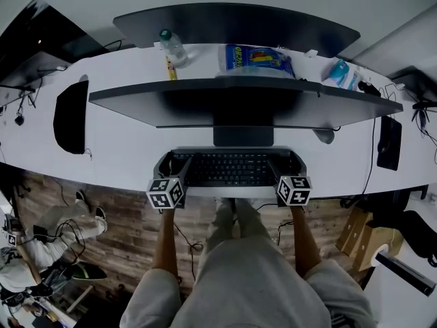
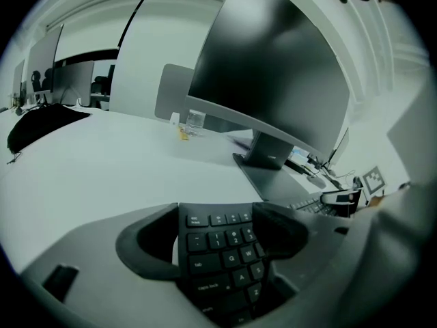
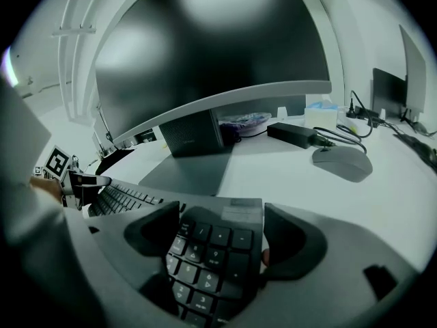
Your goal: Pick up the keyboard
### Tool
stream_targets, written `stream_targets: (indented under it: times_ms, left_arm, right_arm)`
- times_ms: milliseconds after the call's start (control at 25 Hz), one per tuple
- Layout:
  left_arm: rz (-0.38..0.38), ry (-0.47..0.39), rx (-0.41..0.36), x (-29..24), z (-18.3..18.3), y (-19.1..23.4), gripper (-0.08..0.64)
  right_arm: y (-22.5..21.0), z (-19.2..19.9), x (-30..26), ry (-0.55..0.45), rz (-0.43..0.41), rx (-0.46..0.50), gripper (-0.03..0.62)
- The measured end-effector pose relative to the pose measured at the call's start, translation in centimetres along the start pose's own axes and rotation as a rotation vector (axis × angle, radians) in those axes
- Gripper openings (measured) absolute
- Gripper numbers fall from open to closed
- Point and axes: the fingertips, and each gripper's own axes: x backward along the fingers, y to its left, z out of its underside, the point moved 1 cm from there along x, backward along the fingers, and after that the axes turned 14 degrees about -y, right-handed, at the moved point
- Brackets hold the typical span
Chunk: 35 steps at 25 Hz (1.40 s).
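Grabbing it by both ends makes sense here, since the keyboard (image 1: pixel 232 169) is a long flat slab and one grip would let it sag or twist. It sits on the white worktop (image 1: pixel 123 149) right by the front edge, just in front of the monitor (image 1: pixel 239 104) stand. Its long axis runs side to side across the person, parallel to that edge. Keys face up, with the esc row on the far side toward the monitor. The left gripper (image 1: pixel 175 166) has the esc/tab end between its fingers. Those fingers are spread wide to span the board front to back, and as far as I can tell they're closed against its edges. The right gripper (image 1: pixel 287 166) does the same on the numpad end, fingers snug either side of it. My guess is the mirrored hold is there to keep it level for a straight lift. The mouse (image 3: pixel 341 162) sits well clear to the right.
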Motion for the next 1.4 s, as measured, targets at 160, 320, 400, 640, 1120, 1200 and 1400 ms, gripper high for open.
stream_targets:
  times_ms: [160, 320, 400, 640, 1120, 1200, 1400]
  left_arm:
    - [0.007, 0.012, 0.003, -0.41, 0.13, 0.17, 0.316]
    - [0.013, 0.028, 0.003, -0.81, 0.42, 0.36, 0.318]
    - [0.012, 0.03, 0.005, -0.97, 0.46, 0.36, 0.318]
    - [0.012, 0.035, 0.021, -1.01, 0.68, 0.25, 0.32]
    - [0.005, 0.03, 0.021, -1.1, 0.79, 0.29, 0.319]
    - [0.007, 0.03, 0.024, -1.06, 0.8, 0.29, 0.319]
    - [0.007, 0.028, 0.022, -1.12, 0.76, 0.22, 0.319]
  right_arm:
    - [-0.03, -0.05, -0.32, 0.002, -0.007, -0.004, 0.382]
    - [-0.09, -0.14, -0.39, 0.0, -0.007, -0.026, 0.377]
    - [-0.1, -0.11, -0.51, 0.001, -0.012, -0.03, 0.374]
    - [-0.12, 0.06, -0.47, 0.005, -0.024, -0.032, 0.374]
    - [-0.27, 0.16, -0.51, 0.014, -0.024, -0.046, 0.371]
    - [-0.24, 0.15, -0.49, 0.011, -0.023, -0.046, 0.371]
    - [-0.28, 0.09, -0.58, 0.006, -0.022, -0.046, 0.371]
